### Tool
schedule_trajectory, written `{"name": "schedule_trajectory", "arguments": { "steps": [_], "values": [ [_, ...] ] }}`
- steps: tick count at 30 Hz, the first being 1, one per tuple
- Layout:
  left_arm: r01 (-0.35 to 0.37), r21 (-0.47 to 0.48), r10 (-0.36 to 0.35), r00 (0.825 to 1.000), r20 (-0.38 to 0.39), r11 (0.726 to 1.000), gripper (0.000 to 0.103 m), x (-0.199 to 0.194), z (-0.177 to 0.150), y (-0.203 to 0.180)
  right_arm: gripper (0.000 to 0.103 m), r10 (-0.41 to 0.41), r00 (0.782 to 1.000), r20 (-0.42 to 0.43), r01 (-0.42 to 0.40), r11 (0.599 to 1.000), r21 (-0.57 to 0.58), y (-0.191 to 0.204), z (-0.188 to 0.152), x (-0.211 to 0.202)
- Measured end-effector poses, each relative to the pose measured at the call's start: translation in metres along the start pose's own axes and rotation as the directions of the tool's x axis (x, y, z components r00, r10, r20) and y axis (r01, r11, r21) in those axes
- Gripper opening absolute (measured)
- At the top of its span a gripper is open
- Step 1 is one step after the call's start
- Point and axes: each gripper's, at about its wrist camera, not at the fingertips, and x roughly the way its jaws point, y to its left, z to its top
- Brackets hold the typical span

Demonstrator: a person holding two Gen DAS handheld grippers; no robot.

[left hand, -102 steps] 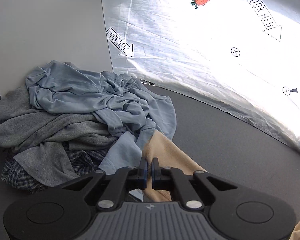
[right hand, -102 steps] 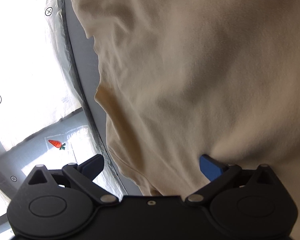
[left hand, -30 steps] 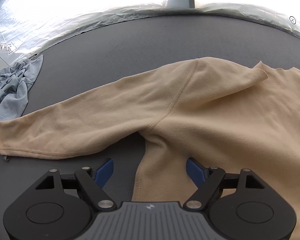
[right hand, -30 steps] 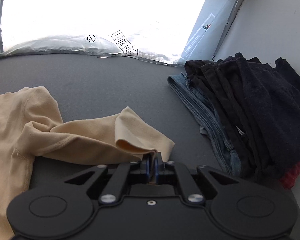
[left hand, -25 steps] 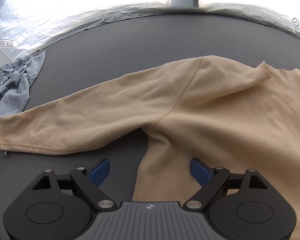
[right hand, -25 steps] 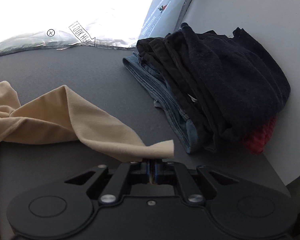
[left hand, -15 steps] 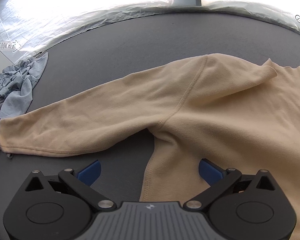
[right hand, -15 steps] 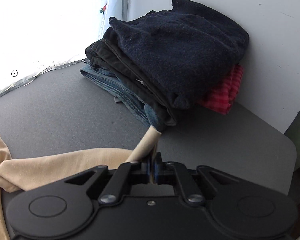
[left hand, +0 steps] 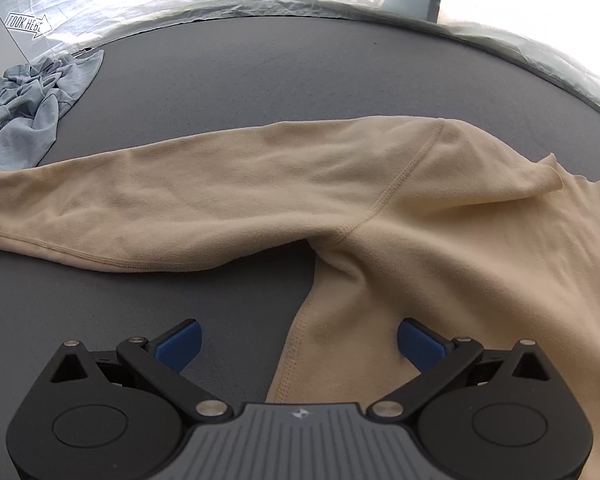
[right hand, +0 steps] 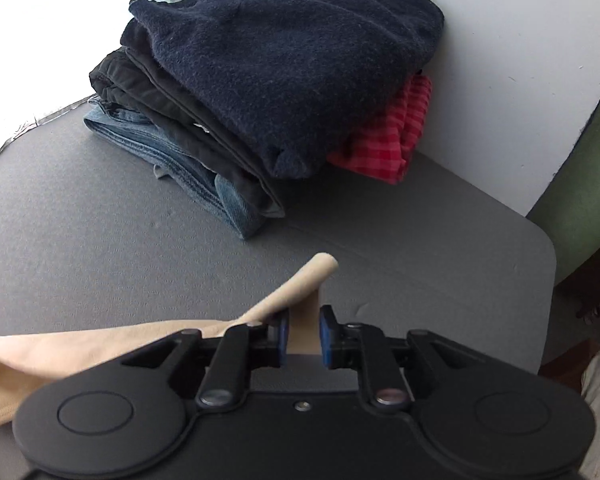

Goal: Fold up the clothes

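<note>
Beige fleece forms the sweater (left hand: 440,248), which is laid flat on the dark grey surface (left hand: 260,80), one sleeve extended to the left. The left gripper (left hand: 298,340) is held fully apart above the side seam. The right gripper (right hand: 303,338) is opening; the cuff (right hand: 308,280) stands loose between its pads. "LOOK HERE" is printed mirrored on the far plastic sheet (left hand: 27,24).

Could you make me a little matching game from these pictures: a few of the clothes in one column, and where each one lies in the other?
Things:
1. beige top
2. navy sweater
3. jeans
4. red checked cloth

Places:
A. bottom of the folded stack
B. spread flat on the grey table
C. top of the folded stack
D. peeking out at the stack's wall side

Pairs: 1-B, 2-C, 3-A, 4-D
</note>
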Motion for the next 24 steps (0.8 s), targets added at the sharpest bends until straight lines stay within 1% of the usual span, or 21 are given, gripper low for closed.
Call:
{"name": "schedule_trajectory", "arguments": {
  "steps": [2, 4, 6, 7, 9, 11, 13, 16, 18, 19, 22, 24],
  "values": [
    [0.016, 0.047, -0.018, 0.999, 0.036, 0.999, 0.098, -0.006, 0.001, -0.001, 0.042, 0.067, 0.996, 0.060, -0.065, 0.997, -0.041, 0.011, 0.002, -0.012],
    [0.059, 0.088, -0.067, 0.993, 0.094, 0.994, 0.095, -0.017, 0.007, 0.000, 0.044, 0.136, 0.985, 0.109, -0.125, 0.987, -0.101, 0.026, 0.007, -0.023],
    [0.093, 0.118, -0.109, 0.985, 0.135, 0.989, 0.095, -0.025, 0.017, 0.000, 0.048, 0.227, 0.965, 0.129, -0.203, 0.964, -0.173, 0.046, 0.017, -0.030],
    [0.106, 0.138, -0.127, 0.980, 0.155, 0.985, 0.094, -0.027, 0.025, -0.001, 0.049, 0.287, 0.950, 0.124, -0.258, 0.944, -0.207, 0.058, 0.020, -0.032],
    [0.125, 0.188, -0.160, 0.971, 0.180, 0.974, 0.094, -0.026, 0.043, -0.006, 0.049, 0.403, 0.912, 0.083, -0.369, 0.891, -0.264, 0.086, 0.026, -0.033],
    [0.150, 0.243, -0.199, 0.961, 0.192, 0.958, 0.094, -0.022, 0.063, -0.013, 0.049, 0.505, 0.863, 0.026, -0.471, 0.822, -0.319, 0.120, 0.031, -0.033],
    [0.181, 0.315, -0.247, 0.951, 0.184, 0.932, 0.095, -0.015, 0.082, -0.026, 0.051, 0.591, 0.806, -0.035, -0.559, 0.741, -0.372, 0.159, 0.034, -0.034],
    [0.210, 0.429, -0.304, 0.939, 0.163, 0.878, 0.095, 0.000, 0.105, -0.048, 0.054, 0.669, 0.730, -0.137, -0.658, 0.635, -0.405, 0.216, 0.036, -0.030],
    [0.227, 0.469, -0.328, 0.934, 0.144, 0.853, 0.095, 0.011, 0.118, -0.057, 0.054, 0.687, 0.701, -0.190, -0.693, 0.595, -0.406, 0.247, 0.035, -0.023],
    [0.245, 0.474, -0.343, 0.930, 0.131, 0.846, 0.095, 0.016, 0.124, -0.059, 0.054, 0.690, 0.691, -0.214, -0.706, 0.580, -0.407, 0.261, 0.035, -0.019],
    [0.323, 0.462, -0.398, 0.914, 0.074, 0.826, 0.094, 0.030, 0.140, -0.061, 0.054, 0.669, 0.699, -0.255, -0.702, 0.570, -0.427, 0.295, 0.028, -0.008],
    [0.368, 0.454, -0.429, 0.903, 0.035, 0.811, 0.094, 0.038, 0.144, -0.062, 0.054, 0.659, 0.704, -0.266, -0.696, 0.564, -0.444, 0.304, 0.025, -0.005]
  ]
}}
